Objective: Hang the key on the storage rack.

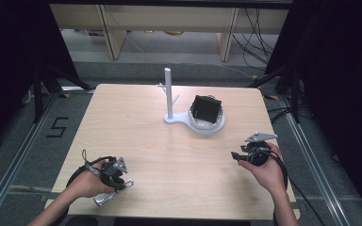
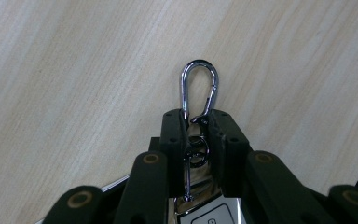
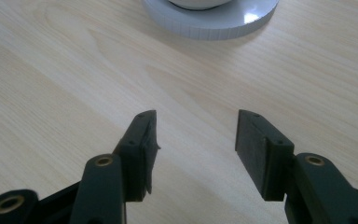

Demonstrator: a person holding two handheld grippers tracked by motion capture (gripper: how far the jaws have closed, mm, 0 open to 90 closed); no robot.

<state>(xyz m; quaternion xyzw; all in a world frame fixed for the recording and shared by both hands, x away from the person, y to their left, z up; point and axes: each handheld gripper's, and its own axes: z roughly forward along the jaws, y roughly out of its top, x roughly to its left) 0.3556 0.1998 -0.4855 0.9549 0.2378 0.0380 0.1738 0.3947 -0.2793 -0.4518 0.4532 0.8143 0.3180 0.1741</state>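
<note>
A chrome carabiner [image 2: 185, 91] with a small ring and a silver key fob [image 2: 209, 215] lies on the wooden table near its front left corner. My left gripper [image 2: 198, 116] points down at it, shut on the clip's lower end and ring, and the loop sticks out past the jaw tips. In the high view the left gripper [image 1: 118, 175] sits over the carabiner [image 1: 128, 182], and the key fob [image 1: 102, 199] trails toward the table edge. My right gripper [image 1: 238, 157] rests at the front right. In its own view the right gripper [image 3: 196, 126] is open, with bare wood between its jaws.
A white stand [image 1: 169, 94] with an upright post and short pegs rises at the table's middle back. Its round dish base [image 1: 217, 126] holds a black box [image 1: 206, 108]. The dish rim [image 3: 209, 25] lies ahead of the right gripper. Cables hang behind the table.
</note>
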